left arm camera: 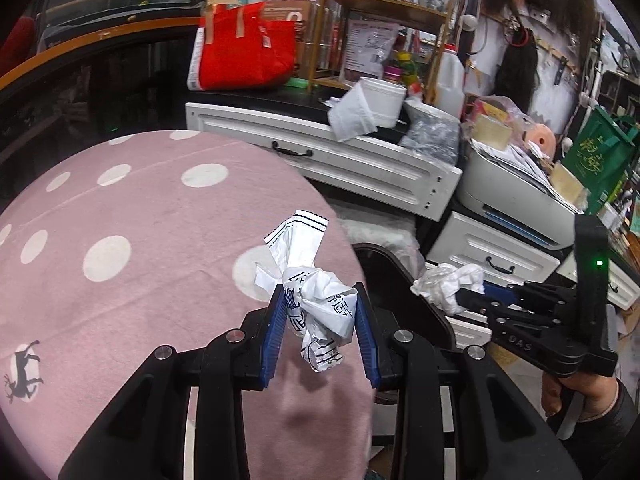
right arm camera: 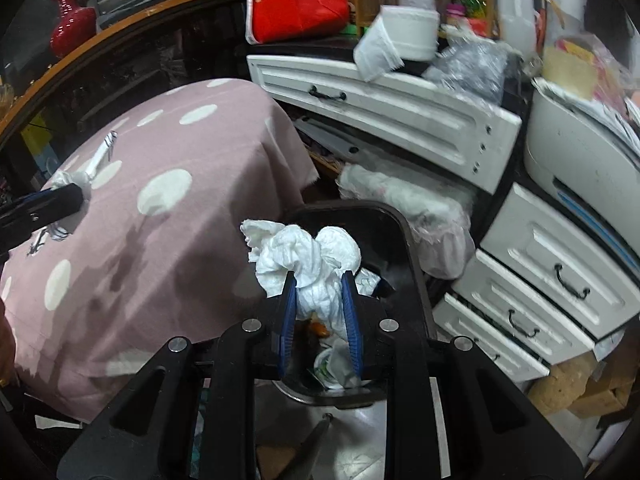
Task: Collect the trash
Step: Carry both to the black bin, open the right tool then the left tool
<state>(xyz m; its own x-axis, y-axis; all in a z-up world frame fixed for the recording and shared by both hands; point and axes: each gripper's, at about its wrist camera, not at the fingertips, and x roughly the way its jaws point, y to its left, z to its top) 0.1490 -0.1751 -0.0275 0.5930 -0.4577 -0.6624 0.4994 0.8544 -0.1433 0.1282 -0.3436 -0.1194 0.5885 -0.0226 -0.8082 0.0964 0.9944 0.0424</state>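
My left gripper [left arm camera: 320, 316] is shut on a crumpled white printed wrapper [left arm camera: 316, 280] and holds it above the right edge of the pink polka-dot table [left arm camera: 120, 300]. My right gripper [right arm camera: 319, 304] is shut on a crumpled white tissue [right arm camera: 304, 256] and holds it over the open black trash bin [right arm camera: 394, 224], which has other scraps inside. The right gripper with its tissue [left arm camera: 448, 284] also shows in the left wrist view, above the bin [left arm camera: 400, 276]. The left gripper with its wrapper [right arm camera: 76, 178] shows at the left of the right wrist view.
White drawer units [right arm camera: 552, 280] stand right of the bin, and a white cabinet [left arm camera: 332, 156] cluttered with a red bag [left arm camera: 248, 52], a white tub and jug stands behind. A white printer [left arm camera: 512, 200] sits at right. A soft white bundle [right arm camera: 404, 196] lies behind the bin.
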